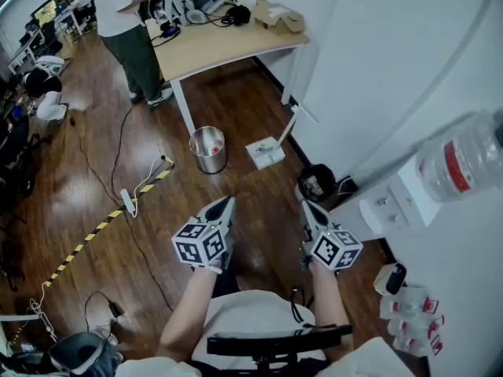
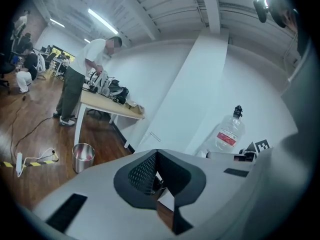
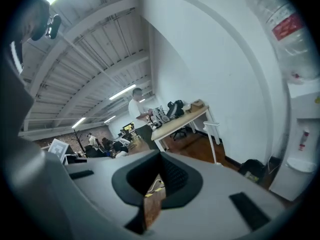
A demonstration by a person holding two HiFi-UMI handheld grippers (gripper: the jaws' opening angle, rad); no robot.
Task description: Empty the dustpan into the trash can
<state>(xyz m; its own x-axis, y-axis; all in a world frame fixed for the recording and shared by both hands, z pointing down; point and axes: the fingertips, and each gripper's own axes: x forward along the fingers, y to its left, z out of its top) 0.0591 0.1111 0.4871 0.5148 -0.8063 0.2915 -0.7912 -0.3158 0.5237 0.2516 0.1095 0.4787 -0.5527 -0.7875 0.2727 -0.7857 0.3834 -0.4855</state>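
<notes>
The steel trash can (image 1: 208,149) stands on the wood floor ahead of me, with something pink inside; it also shows in the left gripper view as a steel trash can (image 2: 83,157). To its right, near the wall, lies a white dustpan (image 1: 265,151), its long handle (image 1: 291,124) leaning up toward the wall. My left gripper (image 1: 227,203) is held level well short of the can, jaws together and empty. My right gripper (image 1: 306,207) is beside it, also shut on nothing. Up close, the left gripper (image 2: 156,154) and the right gripper (image 3: 161,156) both show their tips touching.
A wooden table (image 1: 228,42) with gear stands behind the can, a person (image 1: 130,30) beside it. A small black bin (image 1: 317,181) and a water dispenser (image 1: 409,195) with its bottle (image 1: 464,159) line the right wall. Cables and striped tape (image 1: 102,226) cross the floor at left.
</notes>
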